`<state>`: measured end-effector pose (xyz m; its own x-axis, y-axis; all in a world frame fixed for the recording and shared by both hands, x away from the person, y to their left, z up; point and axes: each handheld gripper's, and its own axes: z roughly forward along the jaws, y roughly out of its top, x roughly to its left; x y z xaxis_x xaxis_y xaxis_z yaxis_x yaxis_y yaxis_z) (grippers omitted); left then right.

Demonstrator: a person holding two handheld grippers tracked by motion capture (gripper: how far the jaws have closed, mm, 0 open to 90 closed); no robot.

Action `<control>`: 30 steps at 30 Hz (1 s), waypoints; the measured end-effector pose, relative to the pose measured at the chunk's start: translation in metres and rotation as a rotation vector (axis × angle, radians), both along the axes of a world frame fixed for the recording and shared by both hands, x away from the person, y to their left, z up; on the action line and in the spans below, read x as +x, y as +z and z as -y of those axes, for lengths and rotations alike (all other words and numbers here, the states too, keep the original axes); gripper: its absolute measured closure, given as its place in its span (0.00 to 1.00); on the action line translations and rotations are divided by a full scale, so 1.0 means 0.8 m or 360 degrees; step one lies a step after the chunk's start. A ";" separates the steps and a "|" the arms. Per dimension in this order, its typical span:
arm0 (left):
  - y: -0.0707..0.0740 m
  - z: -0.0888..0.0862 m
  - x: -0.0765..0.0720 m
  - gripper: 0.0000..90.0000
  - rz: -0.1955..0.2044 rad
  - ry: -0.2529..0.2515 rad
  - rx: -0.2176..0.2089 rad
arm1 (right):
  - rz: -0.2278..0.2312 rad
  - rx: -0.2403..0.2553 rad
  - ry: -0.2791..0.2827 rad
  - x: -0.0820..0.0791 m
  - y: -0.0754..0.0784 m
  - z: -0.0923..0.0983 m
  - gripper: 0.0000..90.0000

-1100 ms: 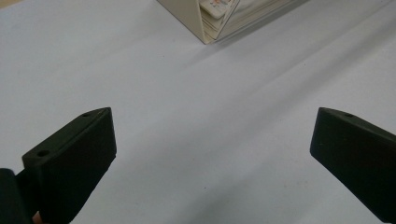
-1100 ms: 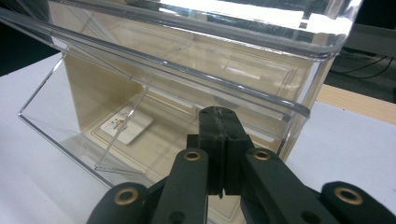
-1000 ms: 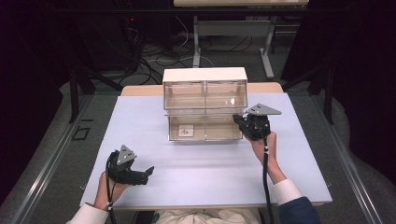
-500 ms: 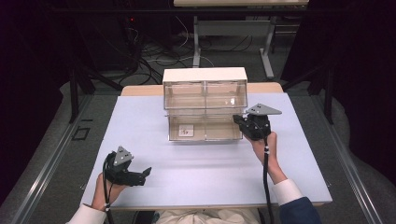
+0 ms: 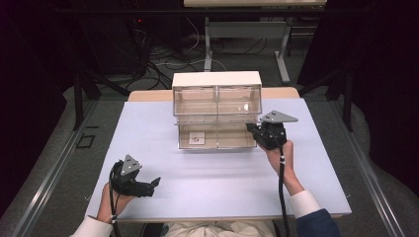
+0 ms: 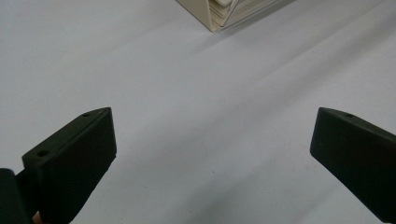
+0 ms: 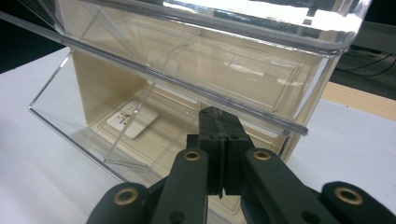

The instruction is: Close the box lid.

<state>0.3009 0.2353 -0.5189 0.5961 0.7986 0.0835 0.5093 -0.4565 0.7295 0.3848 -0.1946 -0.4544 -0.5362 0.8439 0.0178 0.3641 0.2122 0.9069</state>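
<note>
Clear plastic drawer cabinet [image 5: 216, 109], at the table's [image 5: 207, 182] far edge, lower drawer [image 7: 140, 135] tilted open: likely light, rigid, slippery; hold by the drawer's front rim. Right gripper [image 5: 259, 131] clenched at that rim, seemingly empty; left gripper [image 5: 154, 183] released near the front left corner.

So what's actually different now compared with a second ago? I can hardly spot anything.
Very little. The left gripper slid slightly toward the table's left near corner, and its fingers are spread wide over bare tabletop. The right gripper stayed put at the lower right drawer of the clear drawer cabinet, fingers pressed together. The drawer remains tilted open, a small card inside.
</note>
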 end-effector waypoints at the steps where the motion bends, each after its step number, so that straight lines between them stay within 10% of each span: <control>1: 0.000 0.000 0.000 0.00 0.0001 -0.0002 -0.0002 | -0.0005 -0.0002 0.0000 -0.001 0.000 0.000 1.00; 30: -0.002 0.004 0.001 0.00 -0.0008 0.0000 -0.0001 | -0.0062 -0.0090 0.0065 -0.023 -0.008 -0.003 1.00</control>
